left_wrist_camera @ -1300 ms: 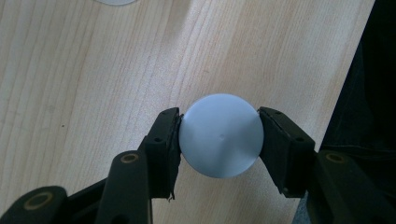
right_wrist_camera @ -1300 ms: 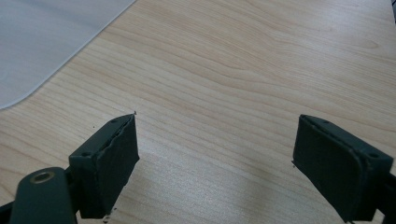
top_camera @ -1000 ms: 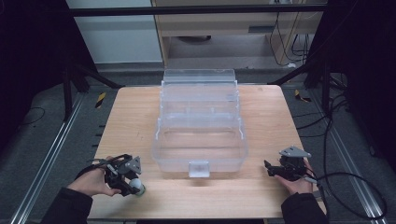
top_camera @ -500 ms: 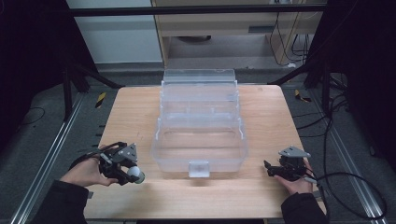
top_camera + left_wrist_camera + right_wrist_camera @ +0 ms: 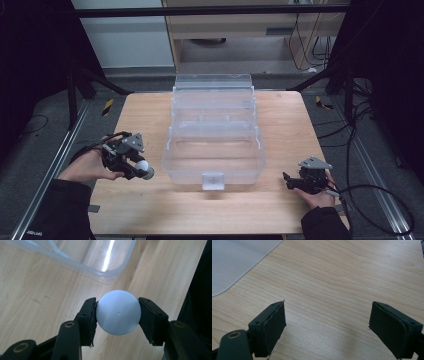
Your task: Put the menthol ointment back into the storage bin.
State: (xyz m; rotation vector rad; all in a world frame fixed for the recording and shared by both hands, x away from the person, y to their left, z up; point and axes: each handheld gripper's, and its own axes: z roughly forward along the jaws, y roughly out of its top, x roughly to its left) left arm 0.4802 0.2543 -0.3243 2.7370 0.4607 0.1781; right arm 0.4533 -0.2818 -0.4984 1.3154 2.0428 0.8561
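L gripper clamped on white ball, pads pressing both sides; in L gripper view ball sits squarely btwn the two black jaws, off the wood, w/ box corner at 12 o'clock just beyond. From high view, ball at 9 o'clock of clear box, near its front-left corner, not touching. Box open, tiered trays stepping back toward 12, latch at front centre. R gripper low over table at 4 o'clock of box, jaws spread wide, nothing btwn them; R gripper view: bare wood under gripper, box edge at 10 o'clock.
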